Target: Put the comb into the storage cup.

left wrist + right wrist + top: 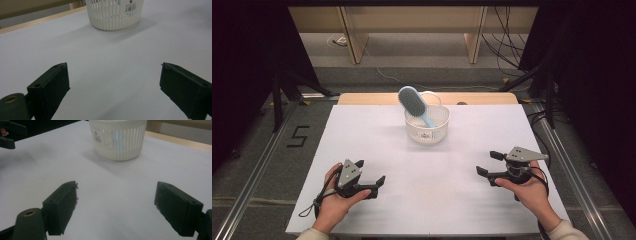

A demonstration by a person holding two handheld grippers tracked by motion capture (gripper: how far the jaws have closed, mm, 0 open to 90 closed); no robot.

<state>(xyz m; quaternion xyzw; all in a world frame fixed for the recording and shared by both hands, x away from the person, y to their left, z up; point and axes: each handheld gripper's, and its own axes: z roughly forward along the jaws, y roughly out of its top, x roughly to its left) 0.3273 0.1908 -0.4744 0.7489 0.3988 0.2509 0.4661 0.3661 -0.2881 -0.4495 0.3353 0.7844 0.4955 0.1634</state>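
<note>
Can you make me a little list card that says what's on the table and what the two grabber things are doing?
table: white flat tabletop with a wooden far edge
container: white slotted plastic basket, upright, toward the far middle of the table
inside container: light blue plastic hairbrush, handle down in the basket, brush head leaning out over the rim to the left
left hand-held gripper: open, holding nothing, near the front left of the table
right hand-held gripper: open, holding nothing, near the front right
both jaws: point toward the basket
</note>
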